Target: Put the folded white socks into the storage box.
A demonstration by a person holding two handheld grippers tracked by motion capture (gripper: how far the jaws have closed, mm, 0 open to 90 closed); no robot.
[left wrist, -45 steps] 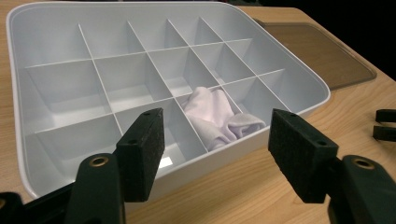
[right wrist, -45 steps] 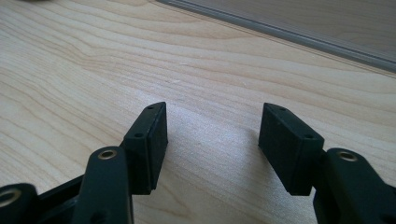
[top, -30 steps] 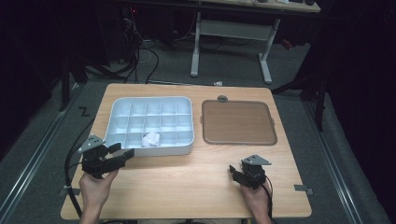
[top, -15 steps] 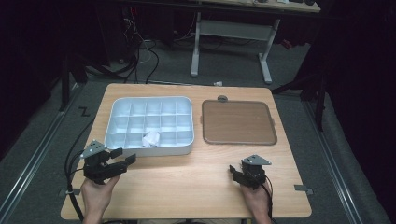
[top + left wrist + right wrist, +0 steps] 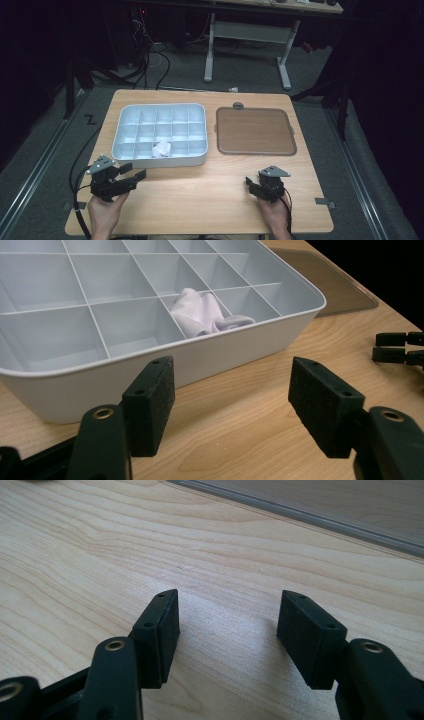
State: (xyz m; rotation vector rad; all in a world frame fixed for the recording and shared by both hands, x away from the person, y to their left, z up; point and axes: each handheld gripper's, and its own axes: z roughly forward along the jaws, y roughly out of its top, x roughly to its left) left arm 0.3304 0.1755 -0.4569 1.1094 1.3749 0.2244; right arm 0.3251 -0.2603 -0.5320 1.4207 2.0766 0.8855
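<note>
- So, high view: the left gripper (image 5: 131, 176) sits at the near left of the table (image 5: 200, 200), jaws spread with nothing between them, just in front of the white tray (image 5: 200, 152). The right gripper (image 5: 252, 186) rests at the near right, well apart from the tray, and its jaws are too small here to judge.
- Same view: a white cloth (image 5: 162, 148) lies bunched in one compartment of the tray's near row, around the middle. A brown mat (image 5: 255, 131) lies right of the tray, with a small grey knob (image 5: 238, 105) at its far edge.
- Left gripper view: up close, the cloth (image 5: 202, 312) is crumpled and pokes a bit above the dividers, which the high view can't show. The jaws are wide apart and empty, pointing at the tray (image 5: 240, 347) wall. The other gripper's jaw tips (image 5: 397, 347) peek in at the right edge.
- Right gripper view: jaws parted, gripping nothing, over bare wood grain (image 5: 100, 545), with the mat's edge (image 5: 320, 517) across the top.
- Surface is light wood; the room is dark, grey floor, cables (image 5: 150, 60) and a white desk frame (image 5: 250, 35) behind.
</note>
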